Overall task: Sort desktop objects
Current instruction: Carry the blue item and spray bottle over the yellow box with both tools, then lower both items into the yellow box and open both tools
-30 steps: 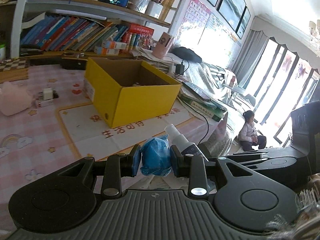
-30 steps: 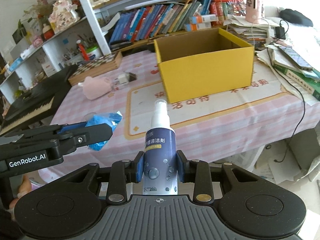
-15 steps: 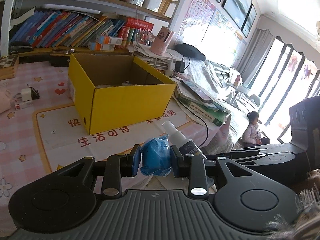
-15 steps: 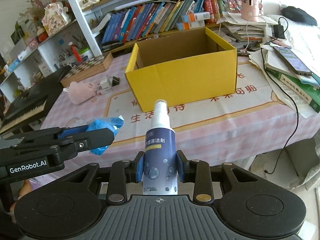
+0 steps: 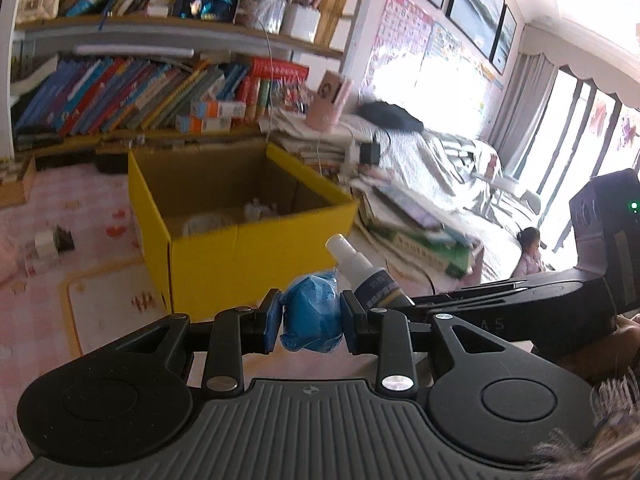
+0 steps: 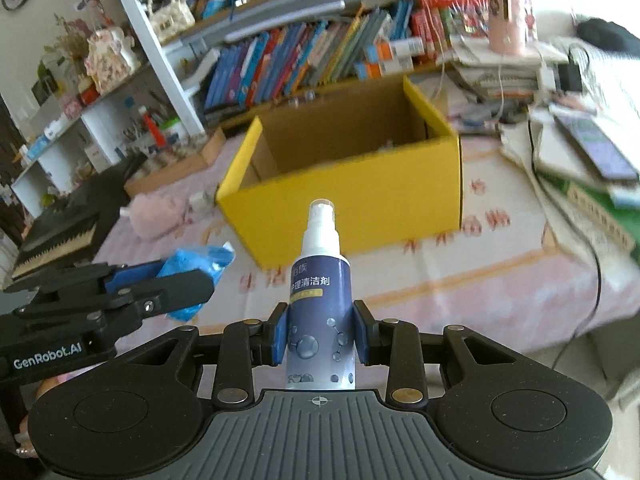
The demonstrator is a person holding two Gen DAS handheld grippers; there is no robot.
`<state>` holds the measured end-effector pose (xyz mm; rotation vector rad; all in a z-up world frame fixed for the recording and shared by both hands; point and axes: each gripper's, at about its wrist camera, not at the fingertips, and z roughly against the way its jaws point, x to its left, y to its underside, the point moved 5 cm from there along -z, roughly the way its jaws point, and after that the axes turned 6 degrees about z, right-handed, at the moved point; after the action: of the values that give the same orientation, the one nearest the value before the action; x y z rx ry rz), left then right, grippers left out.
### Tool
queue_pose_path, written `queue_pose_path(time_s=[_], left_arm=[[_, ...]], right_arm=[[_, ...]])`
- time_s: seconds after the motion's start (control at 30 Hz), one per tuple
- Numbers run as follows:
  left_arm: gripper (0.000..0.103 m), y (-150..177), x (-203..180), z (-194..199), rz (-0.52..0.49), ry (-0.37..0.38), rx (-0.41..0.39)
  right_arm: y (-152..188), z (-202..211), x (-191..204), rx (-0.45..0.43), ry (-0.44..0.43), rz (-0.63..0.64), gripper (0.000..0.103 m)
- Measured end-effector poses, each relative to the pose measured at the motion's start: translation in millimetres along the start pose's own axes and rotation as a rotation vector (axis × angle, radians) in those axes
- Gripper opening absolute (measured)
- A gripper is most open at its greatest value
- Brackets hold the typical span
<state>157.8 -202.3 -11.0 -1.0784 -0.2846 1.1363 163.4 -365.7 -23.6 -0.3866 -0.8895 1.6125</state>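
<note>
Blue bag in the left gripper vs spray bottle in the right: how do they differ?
The blue plastic bag is soft, crumpled and plain blue; the spray bottle is rigid, dark-labelled with a white nozzle. The bag is a shapeless wad; the bottle stands upright above its pads. Shared: each is clamped, left gripper and right gripper, short of the yellow box.

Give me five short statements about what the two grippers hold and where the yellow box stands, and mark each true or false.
1. The left gripper is shut on a crumpled blue bag. True.
2. The right gripper holds a pink plush toy. False: it is shut on a spray bottle; the pink plush lies on the table.
3. The yellow box is open at the top. True.
4. The spray bottle already stands inside the yellow box. False: it is between the right gripper's pads, in front of the box.
5. The spray bottle is held with its nozzle pointing down. False: the white nozzle is at the top.
</note>
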Motion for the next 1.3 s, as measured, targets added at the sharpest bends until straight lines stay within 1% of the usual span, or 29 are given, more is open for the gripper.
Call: queue_pose_path(time_s=[0.07, 0.17, 0.27, 0.33, 0.47, 0.57, 0.67, 0.73, 0.9, 1.03, 1.1, 1.2, 1.23, 1.3], left_arm=[[0.029, -14, 1, -2, 0.001, -0.003, -0.031], [0.029, -33, 0, -9, -0.036, -0.015, -0.069], [0.029, -51, 1, -17, -0.075, -0.034, -0.098], [0.029, -63, 5, -25, -0.095, -0.053, -0.113], [0.029, -85, 18, -46, -0.118, -0.1, -0.123], [0.029, -98, 32, -70, -0.126, -0.142, -0.102], [0.029, -103, 44, -95, -0.133, -0.171, -0.056], [0.029, -102, 49, -112, -0.141, -0.187, -0.017], [0.029, -90, 61, -144, -0.147, -0.211, 0.083], [0.029, -80, 69, -158, -0.146, -0.228, 0.147], [0.029, -74, 69, -164, -0.176, -0.234, 0.18], [0.029, -72, 69, -166, -0.177, -0.226, 0.192], [0.029, -72, 69, -166, -0.181, -0.225, 0.196], [0.033, -71, 70, -166, -0.177, -0.23, 0.199]], right_arm=[[-16, -3, -5, -0.029, -0.014, 0.016, 0.033], [-42, -11, -10, -0.063, -0.04, 0.045, 0.033], [-69, -20, -18, -0.102, -0.047, 0.073, 0.033], [-85, -26, -24, -0.124, -0.051, 0.07, 0.033], [-117, -43, -33, -0.144, -0.037, 0.087, 0.033], [-133, -62, -36, -0.129, -0.02, 0.131, 0.033], [-142, -89, -38, -0.074, 0.002, 0.189, 0.033], [-141, -107, -40, -0.026, 0.008, 0.219, 0.033], [-127, -146, -43, 0.113, 0.032, 0.322, 0.033], [-113, -164, -44, 0.209, 0.013, 0.382, 0.033], [-108, -169, -46, 0.246, 0.006, 0.394, 0.033], [-101, -177, -51, 0.302, -0.012, 0.386, 0.033], [-99, -179, -53, 0.317, -0.024, 0.362, 0.033], [-97, -184, -58, 0.351, -0.05, 0.312, 0.033]])
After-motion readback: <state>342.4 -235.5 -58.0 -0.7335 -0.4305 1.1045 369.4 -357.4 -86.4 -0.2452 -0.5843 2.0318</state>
